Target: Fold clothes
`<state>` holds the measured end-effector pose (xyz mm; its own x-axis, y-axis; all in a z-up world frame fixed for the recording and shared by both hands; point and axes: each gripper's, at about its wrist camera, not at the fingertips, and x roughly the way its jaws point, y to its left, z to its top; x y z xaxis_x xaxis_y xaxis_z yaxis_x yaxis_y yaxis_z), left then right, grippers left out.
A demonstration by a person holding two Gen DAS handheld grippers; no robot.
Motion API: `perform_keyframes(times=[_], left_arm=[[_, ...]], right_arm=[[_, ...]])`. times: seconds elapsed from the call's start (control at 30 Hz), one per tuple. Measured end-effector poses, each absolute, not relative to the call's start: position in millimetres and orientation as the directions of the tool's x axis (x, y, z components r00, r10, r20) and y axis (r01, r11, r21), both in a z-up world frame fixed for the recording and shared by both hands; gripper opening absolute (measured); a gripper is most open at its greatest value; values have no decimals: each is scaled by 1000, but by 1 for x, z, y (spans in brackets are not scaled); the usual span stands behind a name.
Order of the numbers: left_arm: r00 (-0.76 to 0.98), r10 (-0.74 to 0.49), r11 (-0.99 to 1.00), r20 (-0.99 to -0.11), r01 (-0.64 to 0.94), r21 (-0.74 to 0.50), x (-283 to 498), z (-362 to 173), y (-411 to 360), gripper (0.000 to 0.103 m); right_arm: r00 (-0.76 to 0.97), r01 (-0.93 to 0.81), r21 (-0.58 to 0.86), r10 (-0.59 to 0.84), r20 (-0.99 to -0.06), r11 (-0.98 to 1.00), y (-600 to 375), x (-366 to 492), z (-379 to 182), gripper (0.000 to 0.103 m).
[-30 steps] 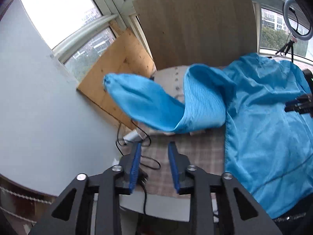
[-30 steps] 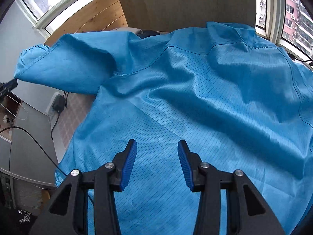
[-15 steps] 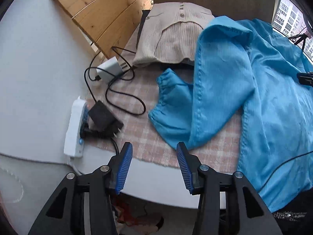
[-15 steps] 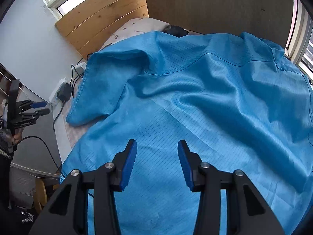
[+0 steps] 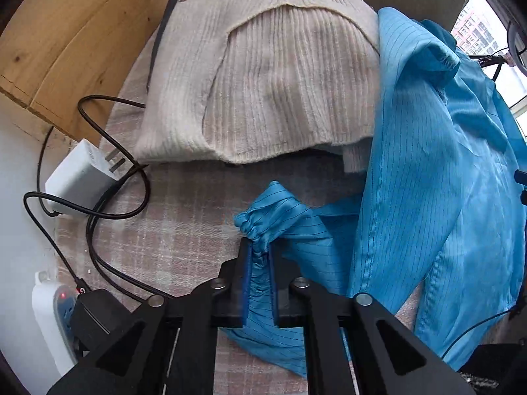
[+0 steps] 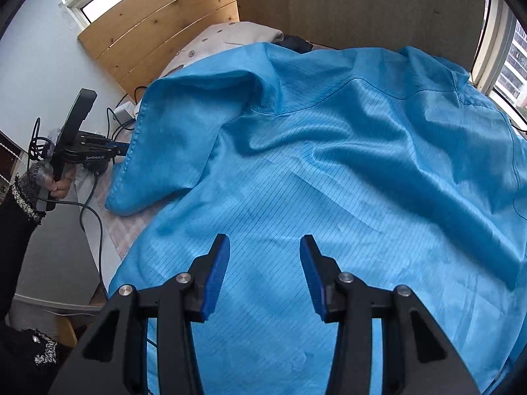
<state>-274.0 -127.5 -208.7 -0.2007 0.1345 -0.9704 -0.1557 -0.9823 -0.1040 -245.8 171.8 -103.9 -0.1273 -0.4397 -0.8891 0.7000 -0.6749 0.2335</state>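
A blue striped jacket (image 6: 346,171) lies spread over the checked table cloth (image 5: 184,230). Its left sleeve (image 5: 405,197) is folded back on itself, with the gathered cuff (image 5: 260,227) on the cloth. My left gripper (image 5: 260,253) is shut on the sleeve cuff, low over the table; it also shows in the right wrist view (image 6: 115,148) at the sleeve's left edge. My right gripper (image 6: 263,263) is open and empty, hovering above the jacket's lower back.
A folded beige knit cardigan (image 5: 270,82) lies behind the cuff. A white charger (image 5: 82,177), black cables (image 5: 108,210) and a power strip (image 5: 49,312) sit at the table's left edge. Wooden boards (image 5: 66,49) lean on the wall.
My left gripper moved down and forward to the sleeve cuff and shut on it. The sleeve, earlier in the air, now lies on the cloth. My right gripper stayed open above the jacket.
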Motion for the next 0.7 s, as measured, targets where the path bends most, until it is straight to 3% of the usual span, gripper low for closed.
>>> perform_keyframes(times=[0.17,0.3,0.4,0.5,0.7], left_arm=[[-358,68,-993,-931,-115,-28,-263,-125,-162,8],[-569,-39,-997,-822,-37,73,-230,-6,-210,8],[-655,-116,-990,-747,12,143,-195,47,-231,10],[-632,-103,-993,-768,16,120,-166,41,-239,10],[-474,9,-1000,-881,-5,-7,-132,-34,-227,6]], right_arm=[[-149,704,228,-453,-879,-673,141,-274,-99,44],[-183,705,223,-477,-860,-673,112,-318,-67,44],[-212,699,237,-512,-832,-675,90,-353,-42,44],[-259,695,183,-479,-839,-696,66,-387,-37,44],[-229,738,-15,-230,-946,-675,34,-441,-95,44]])
